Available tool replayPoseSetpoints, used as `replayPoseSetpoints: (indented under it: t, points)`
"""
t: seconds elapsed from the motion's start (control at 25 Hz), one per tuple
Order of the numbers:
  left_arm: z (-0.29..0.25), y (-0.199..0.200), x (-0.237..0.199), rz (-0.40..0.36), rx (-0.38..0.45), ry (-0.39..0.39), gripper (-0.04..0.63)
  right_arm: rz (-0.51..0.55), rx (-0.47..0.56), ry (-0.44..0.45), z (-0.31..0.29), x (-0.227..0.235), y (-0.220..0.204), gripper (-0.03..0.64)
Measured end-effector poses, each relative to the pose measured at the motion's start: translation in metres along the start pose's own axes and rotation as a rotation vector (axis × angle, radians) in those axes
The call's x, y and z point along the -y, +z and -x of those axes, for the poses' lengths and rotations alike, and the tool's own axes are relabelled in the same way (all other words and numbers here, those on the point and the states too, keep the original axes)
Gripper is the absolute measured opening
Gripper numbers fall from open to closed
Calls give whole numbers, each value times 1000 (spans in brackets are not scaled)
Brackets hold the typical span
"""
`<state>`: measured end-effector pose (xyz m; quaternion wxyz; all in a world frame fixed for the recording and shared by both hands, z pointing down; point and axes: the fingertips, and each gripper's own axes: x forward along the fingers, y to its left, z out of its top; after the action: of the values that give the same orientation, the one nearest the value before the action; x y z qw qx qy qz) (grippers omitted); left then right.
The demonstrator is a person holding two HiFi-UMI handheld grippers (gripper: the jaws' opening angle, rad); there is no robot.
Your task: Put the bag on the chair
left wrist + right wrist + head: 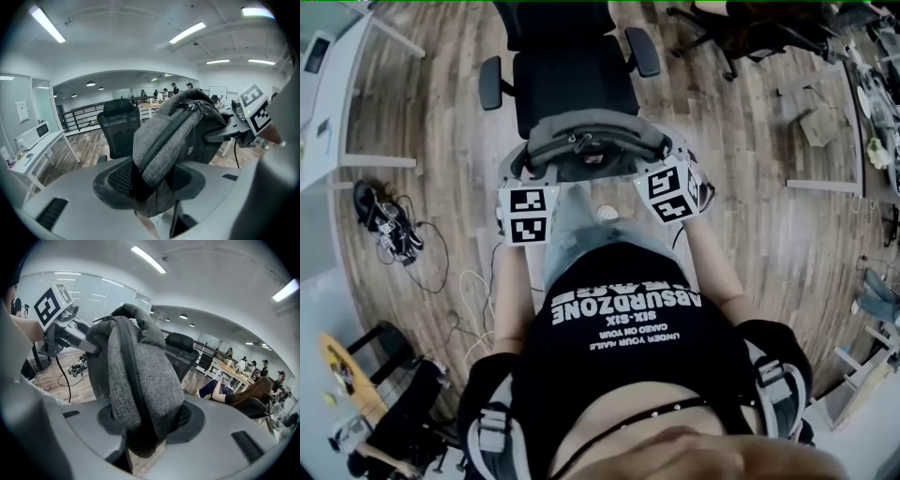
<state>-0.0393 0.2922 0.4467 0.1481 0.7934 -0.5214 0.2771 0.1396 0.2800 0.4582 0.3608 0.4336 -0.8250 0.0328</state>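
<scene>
Only gripper views show jaws prob. pinching bag (168,136).

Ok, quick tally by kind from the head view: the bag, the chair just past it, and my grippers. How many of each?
bag: 1
black chair: 1
grippers: 2, the left gripper and the right gripper, each clamped on the bag
Total: 4
</scene>
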Motion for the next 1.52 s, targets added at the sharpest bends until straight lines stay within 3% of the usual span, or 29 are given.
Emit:
replayPoseSetpoints:
  t: [0.4, 1.52]
  points:
    - [-69, 15, -29, -1, -52, -54, 179, -50, -63, 10, -60, 31, 4, 175]
    - [-234, 104, -155, -56, -95, -144, 179, -113, -139, -20, -225, 125, 90, 178]
